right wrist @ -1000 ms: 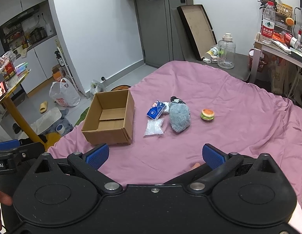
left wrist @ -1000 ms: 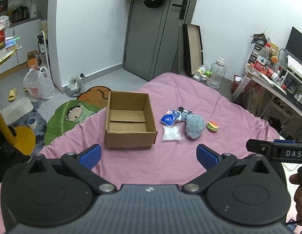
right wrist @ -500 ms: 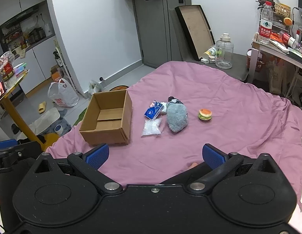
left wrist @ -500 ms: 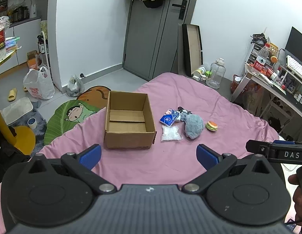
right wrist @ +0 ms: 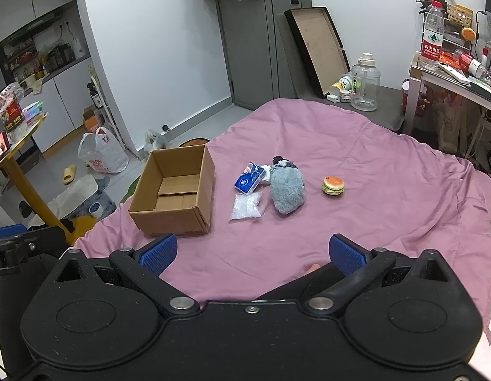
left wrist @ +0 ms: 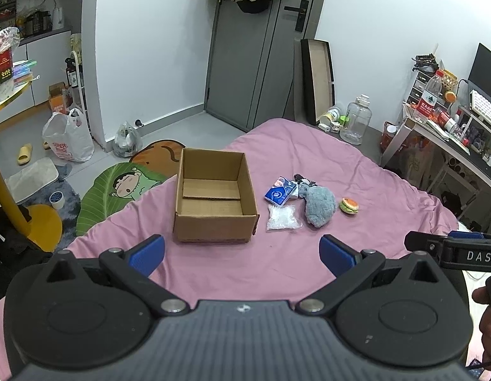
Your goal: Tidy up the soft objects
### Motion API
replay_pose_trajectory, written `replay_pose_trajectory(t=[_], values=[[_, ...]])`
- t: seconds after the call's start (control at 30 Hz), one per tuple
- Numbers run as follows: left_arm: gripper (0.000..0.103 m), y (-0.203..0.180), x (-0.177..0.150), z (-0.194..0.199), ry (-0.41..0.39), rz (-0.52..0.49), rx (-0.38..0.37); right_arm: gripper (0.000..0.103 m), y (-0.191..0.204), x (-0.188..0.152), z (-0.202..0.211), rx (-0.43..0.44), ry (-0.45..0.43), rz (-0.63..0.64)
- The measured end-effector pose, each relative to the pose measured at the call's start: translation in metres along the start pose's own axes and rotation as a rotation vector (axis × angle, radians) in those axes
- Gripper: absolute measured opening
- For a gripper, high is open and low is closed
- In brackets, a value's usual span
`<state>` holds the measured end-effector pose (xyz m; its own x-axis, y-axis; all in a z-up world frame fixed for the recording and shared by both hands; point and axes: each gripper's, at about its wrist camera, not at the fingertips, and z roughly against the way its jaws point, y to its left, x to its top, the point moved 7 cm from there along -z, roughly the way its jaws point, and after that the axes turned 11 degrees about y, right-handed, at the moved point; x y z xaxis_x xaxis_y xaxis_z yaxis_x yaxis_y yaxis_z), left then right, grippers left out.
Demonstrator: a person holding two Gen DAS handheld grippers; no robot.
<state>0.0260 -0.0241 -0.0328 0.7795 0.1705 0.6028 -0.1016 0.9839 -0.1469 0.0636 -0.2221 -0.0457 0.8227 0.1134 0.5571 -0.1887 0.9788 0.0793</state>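
Barely anything has moved since a second ago; both views drift slightly. Left gripper (left wrist: pixel 242 252) and right gripper (right wrist: pixel 253 250) hover over the near edge of the pink bedsheet (right wrist: pixel 388 190), blue-padded fingers spread apart, empty. Farther on sits the open brown cardboard box (left wrist: pixel 213 200), empty. To its right: clear plastic bag (left wrist: pixel 281 221), blue tissue pack (left wrist: pixel 278 192), grey fluffy plush (left wrist: pixel 320 204), small burger toy (left wrist: pixel 349 205).
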Motion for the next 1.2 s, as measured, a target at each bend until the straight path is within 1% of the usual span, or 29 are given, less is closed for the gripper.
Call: replay_pose_trajectory(t=[0.37, 0.57, 0.67, 0.9, 1.03, 1.2], values=[[0.103, 0.0, 0.002, -0.004, 0.004, 0.011, -0.007, 0.103, -0.001, 0.002, -0.003, 0.001, 0.006, -0.003], [0.103, -0.002, 0.005, -0.007, 0.007, 0.015, 0.006, 0.103, -0.002, 0.004, -0.006, -0.001, 0.007, -0.001], [0.103, -0.004, 0.008, -0.009, 0.01, 0.013, 0.025, 0.103, -0.002, 0.003, -0.007, 0.002, 0.005, -0.004], [0.103, -0.011, 0.016, -0.017, 0.01, -0.001, 0.035, 0.103, -0.015, 0.006, -0.018, 0.02, 0.021, -0.024], [0.102, -0.016, 0.021, -0.023, 0.016, 0.0, 0.026, 0.103, -0.024, 0.009, -0.025, 0.033, 0.032, -0.028], [0.102, -0.025, 0.028, -0.033, 0.018, -0.024, 0.03, 0.103, -0.034, 0.014, -0.034, 0.055, 0.046, -0.043]])
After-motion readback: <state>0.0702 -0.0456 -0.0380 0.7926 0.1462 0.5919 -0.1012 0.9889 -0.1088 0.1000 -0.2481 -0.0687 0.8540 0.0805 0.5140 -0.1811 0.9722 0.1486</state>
